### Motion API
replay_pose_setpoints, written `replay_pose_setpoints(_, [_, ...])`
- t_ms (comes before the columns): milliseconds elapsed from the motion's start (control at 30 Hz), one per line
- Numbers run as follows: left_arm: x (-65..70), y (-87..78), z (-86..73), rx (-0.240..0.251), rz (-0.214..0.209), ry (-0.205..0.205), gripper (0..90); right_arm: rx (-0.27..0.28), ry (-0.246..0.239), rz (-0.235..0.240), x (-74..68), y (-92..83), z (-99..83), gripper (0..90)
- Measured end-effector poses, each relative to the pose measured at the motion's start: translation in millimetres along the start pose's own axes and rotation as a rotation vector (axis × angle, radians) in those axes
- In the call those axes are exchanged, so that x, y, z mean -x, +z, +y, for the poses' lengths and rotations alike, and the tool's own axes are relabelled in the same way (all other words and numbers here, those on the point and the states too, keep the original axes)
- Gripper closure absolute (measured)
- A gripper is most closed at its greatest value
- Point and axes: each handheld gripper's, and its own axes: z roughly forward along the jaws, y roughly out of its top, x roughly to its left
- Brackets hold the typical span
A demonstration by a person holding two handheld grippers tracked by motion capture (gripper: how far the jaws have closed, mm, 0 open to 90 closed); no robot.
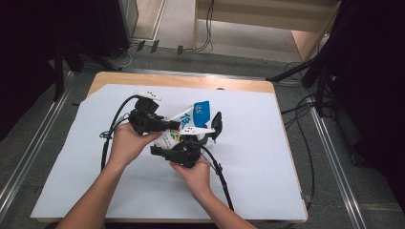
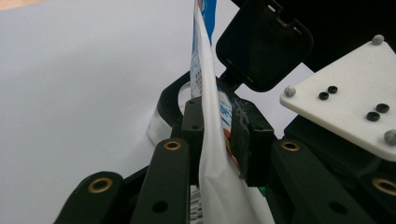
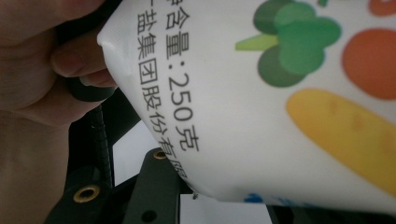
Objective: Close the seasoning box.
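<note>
A white pouch (image 1: pixel 193 114) with a blue top and printed vegetables is held tilted above the white sheet (image 1: pixel 253 157). My left gripper (image 1: pixel 173 125) comes in from the left and is shut on the pouch's thin edge. In the left gripper view the pouch (image 2: pixel 210 182) stands between the two pads (image 2: pixel 193 121), and both touch it inside my left gripper (image 2: pixel 217 126). My right gripper (image 1: pixel 175 140) is shut on the pouch's lower part from below. The right gripper view has the pouch (image 3: pixel 261 116) lying right over my right gripper (image 3: pixel 210 196), hiding its pads.
A wooden table (image 1: pixel 181 80) carries the sheet. A person's left hand (image 3: pixel 32 84) is close to the pouch. The right gripper's white plate (image 2: pixel 345 107) and black block (image 2: pixel 261 46) sit just past the left jaws. Cables (image 1: pixel 222 183) trail toward the front edge.
</note>
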Motion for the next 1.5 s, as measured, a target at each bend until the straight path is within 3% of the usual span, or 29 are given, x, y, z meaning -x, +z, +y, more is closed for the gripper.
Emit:
replay_pose_setpoints(367, [2.8, 0.4, -0.3, -0.027, 0.021, 0.011, 87.3, -0.018, -0.018, -0.023, -1.9, 2.3, -1.7, 71.6])
replay_pose_setpoints(867, [3.4, -1.1, 2.0, -0.04, 0.032, 0.016, 89.0, -0.021, -0.075, -0.111, -12.0, -1.3, -6.0, 62.5])
replay_pose_setpoints(1067, [5.7, 0.2, 3.0, -0.038, 0.049, 0.022, 89.1, -0.019, -0.066, -0.119, -12.3, -2.9, -5.9, 65.5])
replay_pose_setpoints(1500, [6.3, 2.3, 3.4, -0.035, 0.035, 0.016, 88.4, -0.02, -0.054, -0.107, -12.2, -2.0, -3.9, 74.3])
